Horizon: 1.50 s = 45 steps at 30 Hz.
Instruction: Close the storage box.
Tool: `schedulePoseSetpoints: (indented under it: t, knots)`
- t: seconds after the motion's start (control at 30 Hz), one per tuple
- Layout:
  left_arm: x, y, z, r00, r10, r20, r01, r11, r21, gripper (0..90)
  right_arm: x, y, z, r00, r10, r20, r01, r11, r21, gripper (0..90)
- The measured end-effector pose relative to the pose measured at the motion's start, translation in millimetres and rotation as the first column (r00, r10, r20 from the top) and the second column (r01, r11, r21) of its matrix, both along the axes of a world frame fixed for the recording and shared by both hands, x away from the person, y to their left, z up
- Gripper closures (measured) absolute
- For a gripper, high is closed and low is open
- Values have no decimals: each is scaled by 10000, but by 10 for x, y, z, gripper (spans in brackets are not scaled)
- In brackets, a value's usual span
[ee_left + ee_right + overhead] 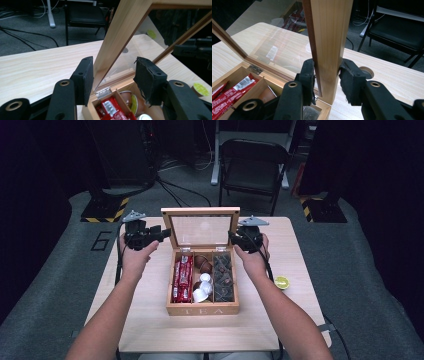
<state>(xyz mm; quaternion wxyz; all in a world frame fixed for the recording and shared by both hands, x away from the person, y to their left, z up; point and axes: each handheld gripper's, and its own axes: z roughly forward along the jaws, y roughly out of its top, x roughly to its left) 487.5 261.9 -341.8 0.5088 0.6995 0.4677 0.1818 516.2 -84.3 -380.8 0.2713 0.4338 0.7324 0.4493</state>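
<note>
A wooden tea box [202, 310] sits mid-table with its glass-paned lid [200, 211] standing upright. Inside are red packets [183, 280], brown and white capsules [202, 287] and dark tea bags [223, 275]. My right gripper [235, 238] is shut on the lid's right side frame [329, 30], and in the right gripper view [327, 67] both pads press the wood. My left gripper [162, 232] is at the lid's left edge. In the left gripper view [113, 65] its jaws straddle the frame [117, 37]: one pad lies beside the wood and the other stands apart, so it is open.
A green-topped capsule [282, 282] lies on the table [150, 330] to the right of the box, also seen in the left gripper view as capsule [200, 89]. A black folding chair [252, 165] stands beyond the far edge. Cables run over the floor behind.
</note>
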Motion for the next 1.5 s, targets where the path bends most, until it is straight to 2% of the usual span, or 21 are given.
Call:
schedulePoseSetpoints:
  t: [0.17, 0.2, 0.4, 0.47, 0.6, 0.67, 0.8, 0.9, 0.93, 1.07, 1.2, 1.3, 1.37, 1.5]
  knots:
    - [37, -57, 57, 9994, 77, 330, -70, 9998, -200, 552, -7, -1, -1, 10000, 11, 15, -11, 10000, -16, 643]
    - [45, -64, 67, 9994, 6, 342, -1, 9999, -149, 559, -10, 0, -2, 10000, 3, 4, -3, 10000, -8, 643]
    - [47, -87, 87, 9984, 319, 471, -318, 9995, -26, 613, -20, -4, -10, 10000, 27, 68, -27, 10000, 23, 642]
    - [29, -94, 87, 9981, 335, 513, -339, 9994, 61, 619, -26, -7, -14, 10000, 2, 56, -2, 10000, 87, 640]
    - [1, -79, 70, 9980, 240, 578, -238, 9997, -38, 619, -36, -29, -21, 10000, 78, -31, -77, 9995, 319, 620]
    - [-31, -81, 65, 9980, 215, 588, -213, 9998, -38, 619, -37, -43, -17, 9995, 257, -156, -248, 9983, 526, 582]
    - [-133, -64, 49, 9983, -45, 583, 36, 9999, 143, 617, -92, -72, 7, 9980, 581, -238, -565, 9963, 650, 530]
    - [-230, -19, 25, 9981, -378, 496, 395, 9986, -345, 588, -200, -93, 46, 9972, 741, -136, -725, 9930, 934, 499]
    - [-272, -13, 23, 9973, -523, 517, 542, 9979, -348, 571, -247, -97, 58, 9968, 789, -131, -771, 9917, 1030, 490]
    - [-482, -43, -22, 9943, -761, 743, 755, 9971, 117, 537, -476, -132, 124, 9933, 1149, 137, -1157, 9879, 1034, 459]
    - [-722, -51, -155, 9901, -1116, 852, 1055, 9917, 728, 505, -732, -179, 151, 9867, 1577, 405, -1609, 9824, 947, 454]
    - [-865, -57, -289, 9884, -1350, 693, 1282, 9872, 951, 482, -916, -200, 88, 9809, 1895, 433, -1920, 9794, 632, 451]
    - [-950, -54, -366, 9864, -1511, 643, 1436, 9836, 1096, 465, -1032, -215, 17, 9788, 2025, 294, -2037, 9778, 495, 449]
    - [-1102, -49, -497, 9853, -1610, 573, 1534, 9809, 1194, 458, -1190, -253, -92, 9724, 2314, 314, -2322, 9724, 250, 446]
